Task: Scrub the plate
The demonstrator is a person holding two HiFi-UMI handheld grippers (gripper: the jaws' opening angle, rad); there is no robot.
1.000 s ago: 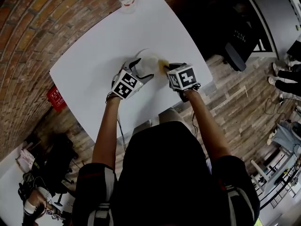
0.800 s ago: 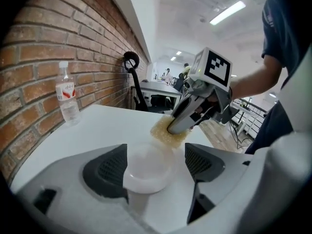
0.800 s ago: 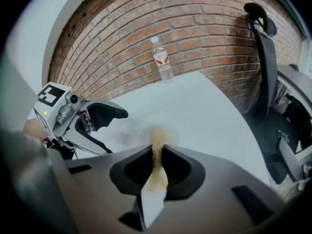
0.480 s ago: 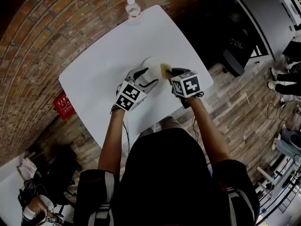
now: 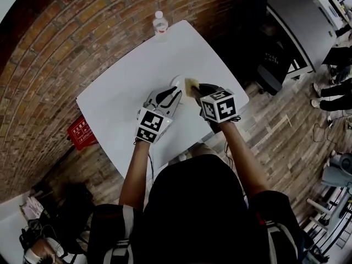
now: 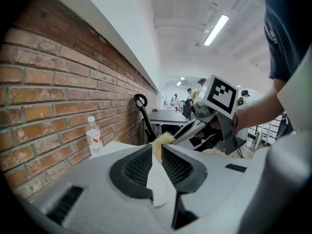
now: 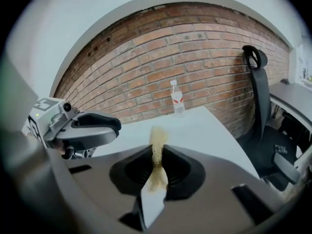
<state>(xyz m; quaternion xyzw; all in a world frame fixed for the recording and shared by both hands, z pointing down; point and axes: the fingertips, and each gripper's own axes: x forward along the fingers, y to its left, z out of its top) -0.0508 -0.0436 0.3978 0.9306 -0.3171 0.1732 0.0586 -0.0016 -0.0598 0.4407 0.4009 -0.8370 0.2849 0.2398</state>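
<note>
While right tool (image 7: 157,151) grips sponge (image 7: 157,134), left tool (image 6: 157,149) just closed on plate (image 6: 156,187)

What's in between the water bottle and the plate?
Nothing. The head view shows only bare white table between the water bottle and the plate pinched in the left hand-held gripper.

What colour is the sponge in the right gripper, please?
Yellowish: the sponge shows best in the right gripper view.
</note>
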